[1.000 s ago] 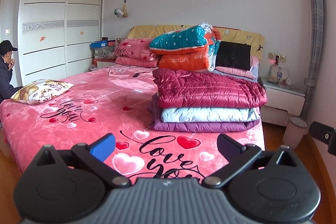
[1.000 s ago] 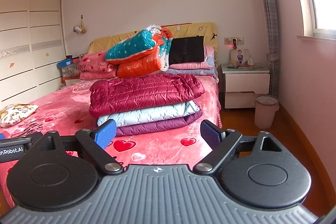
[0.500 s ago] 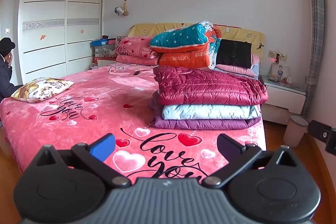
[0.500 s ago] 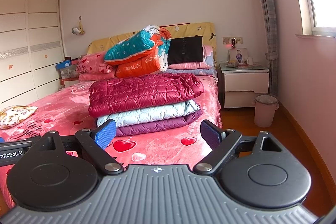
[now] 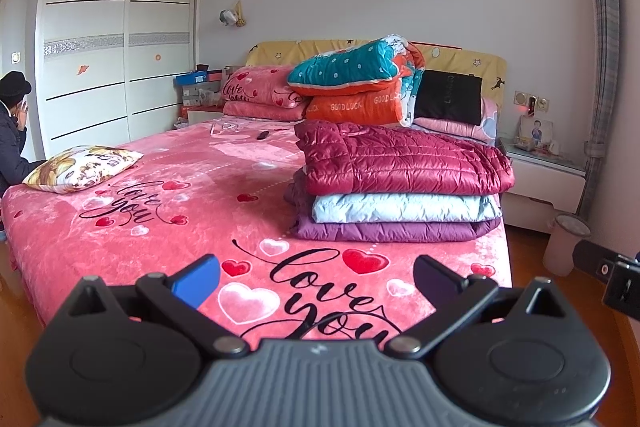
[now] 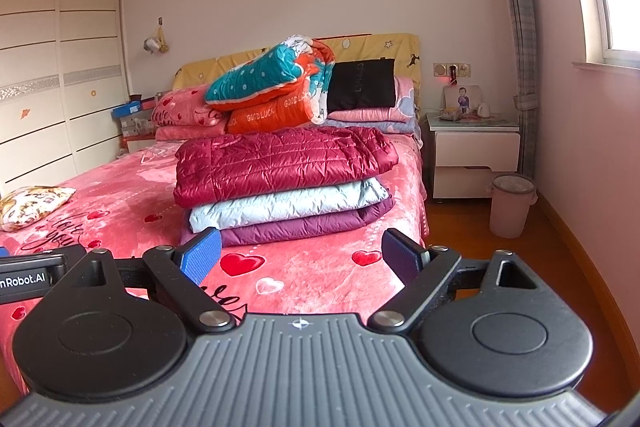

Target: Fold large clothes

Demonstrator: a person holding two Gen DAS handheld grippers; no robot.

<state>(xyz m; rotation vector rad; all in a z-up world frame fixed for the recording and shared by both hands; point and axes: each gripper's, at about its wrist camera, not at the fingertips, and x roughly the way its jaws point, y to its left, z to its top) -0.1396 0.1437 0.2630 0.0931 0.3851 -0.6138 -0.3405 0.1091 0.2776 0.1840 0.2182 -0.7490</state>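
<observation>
Three folded quilted jackets lie stacked on the pink bed (image 5: 192, 227): a dark red jacket (image 5: 404, 163) on top, a pale blue jacket (image 5: 404, 207) in the middle and a purple jacket (image 5: 392, 231) underneath. The right wrist view shows the same stack, with the dark red jacket (image 6: 280, 163) uppermost. My left gripper (image 5: 316, 277) hangs open over the foot of the bed, well short of the stack, with nothing between its fingers. My right gripper (image 6: 301, 254) is also open and holds nothing, just in front of the stack's near edge.
Folded quilts (image 5: 360, 87) and pillows pile against the headboard. A patterned cushion (image 5: 82, 167) lies at the bed's left edge, where a person (image 5: 14, 131) sits. A white nightstand (image 6: 474, 155) and a pink bin (image 6: 510, 205) stand right of the bed. A wardrobe (image 5: 116, 47) fills the left wall.
Both views have crept slightly closer to the bed and the stack. Both grippers stay open and the jackets have not moved.
</observation>
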